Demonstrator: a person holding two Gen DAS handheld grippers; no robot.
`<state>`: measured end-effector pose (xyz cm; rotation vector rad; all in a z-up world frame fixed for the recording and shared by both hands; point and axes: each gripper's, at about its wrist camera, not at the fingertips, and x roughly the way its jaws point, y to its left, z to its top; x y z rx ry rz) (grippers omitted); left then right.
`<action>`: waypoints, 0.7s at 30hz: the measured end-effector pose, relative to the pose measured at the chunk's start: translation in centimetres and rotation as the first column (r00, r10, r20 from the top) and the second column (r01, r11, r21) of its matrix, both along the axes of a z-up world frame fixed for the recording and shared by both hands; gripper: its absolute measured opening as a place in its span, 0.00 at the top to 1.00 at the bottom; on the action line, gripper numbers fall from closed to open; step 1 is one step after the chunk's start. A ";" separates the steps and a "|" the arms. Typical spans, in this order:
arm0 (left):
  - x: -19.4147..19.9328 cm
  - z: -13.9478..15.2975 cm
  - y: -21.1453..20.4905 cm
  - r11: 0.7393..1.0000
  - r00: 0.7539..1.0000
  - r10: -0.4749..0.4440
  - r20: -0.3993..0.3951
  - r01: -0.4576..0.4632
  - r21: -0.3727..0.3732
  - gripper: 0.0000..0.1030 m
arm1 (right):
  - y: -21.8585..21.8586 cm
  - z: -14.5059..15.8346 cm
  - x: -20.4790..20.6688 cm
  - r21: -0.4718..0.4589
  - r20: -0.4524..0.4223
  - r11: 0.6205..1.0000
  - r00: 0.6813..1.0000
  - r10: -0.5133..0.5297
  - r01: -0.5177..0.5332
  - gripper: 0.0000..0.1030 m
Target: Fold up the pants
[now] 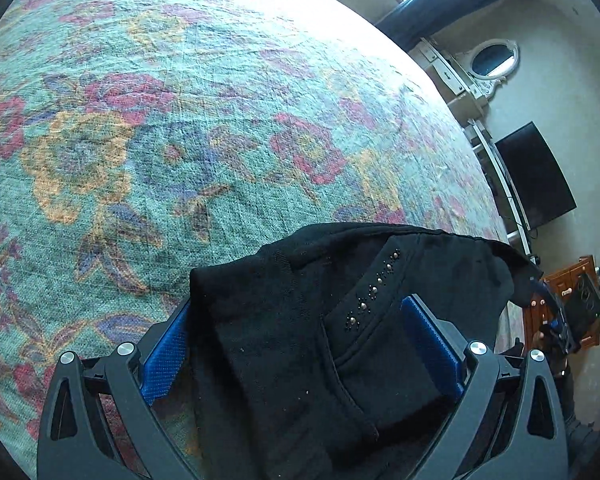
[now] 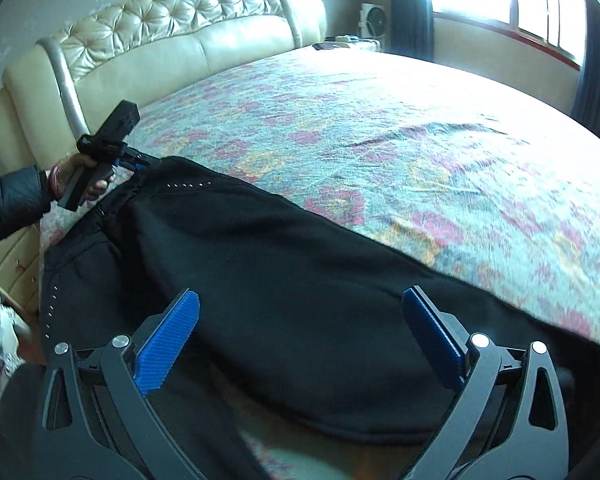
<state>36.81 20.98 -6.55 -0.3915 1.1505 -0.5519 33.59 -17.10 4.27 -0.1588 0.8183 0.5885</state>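
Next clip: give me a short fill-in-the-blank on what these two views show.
1. The pants are ____ in colour.
2. They lie on a bed with a ____-patterned bedspread.
3. The right tool has its blue pads spread ____ over the fabric.
4. A row of small ____ decorates the fabric between the left tool pads.

Missing words: black; floral; open; studs

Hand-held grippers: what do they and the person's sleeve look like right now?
Each hand-held gripper, left and right, has black skeletal linkage arms with triangular cutouts, silver round pivot caps and blue textured finger pads. Seen from the right wrist view, the left unit has a black boxy body. The sleeve is dark and quilted, with a pinkish cuff.
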 end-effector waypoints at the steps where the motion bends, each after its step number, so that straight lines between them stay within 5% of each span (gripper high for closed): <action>1: 0.1 -0.1 0.0 1.000 1.000 0.001 0.001 -0.001 0.001 0.05 | -0.1 -0.4 1.5 -0.051 0.000 0.999 1.000 0.011 -0.011 0.02; 4: 0.4 -0.2 -0.3 1.000 1.000 0.001 0.014 -0.001 0.011 0.16 | -0.4 -2.6 6.5 -0.155 -0.081 0.987 0.996 0.023 -0.035 0.02; 5: 0.5 -0.2 -0.6 0.999 1.000 -0.004 0.019 0.003 0.046 0.50 | -0.5 -3.4 7.9 -0.153 -0.134 0.986 0.990 0.038 -0.058 0.02; 6: 0.6 -0.4 -0.9 0.995 1.000 -0.001 0.020 -0.001 0.104 0.73 | -0.6 -4.2 9.1 -0.156 -0.171 0.985 0.984 0.051 -0.078 0.02; 12: 1.5 -1.0 -1.5 0.992 1.000 -0.024 0.008 0.023 0.123 0.74 | 1.3 -7.1 13.0 -0.225 -0.267 0.957 0.956 0.122 -0.185 0.05; 13: 1.6 -1.1 -1.5 0.993 1.000 -0.021 0.003 0.021 0.119 0.74 | 1.5 -7.8 13.6 -0.226 -0.309 0.953 0.943 0.128 -0.203 0.13; 14: 1.7 -1.1 -1.4 0.993 1.000 -0.018 -0.003 0.018 0.117 0.74 | 1.6 -8.6 14.1 -0.206 -0.373 0.954 0.919 0.130 -0.218 0.37; 16: 2.0 -1.2 -1.5 0.993 1.000 -0.015 -0.017 0.017 0.121 0.72 | 1.8 -8.3 14.0 -0.194 -0.379 0.958 0.917 0.126 -0.212 0.56; 17: 2.1 -1.1 -1.7 0.990 1.000 -0.020 -0.015 0.022 0.136 0.70 | 1.9 -8.1 13.7 -0.182 -0.387 0.956 0.911 0.145 -0.230 0.78; 21: 2.2 -0.5 -3.7 0.973 0.999 -0.034 0.031 0.026 0.228 0.61 | 2.8 -6.5 11.0 -0.254 -0.291 0.940 0.945 0.151 -0.229 0.92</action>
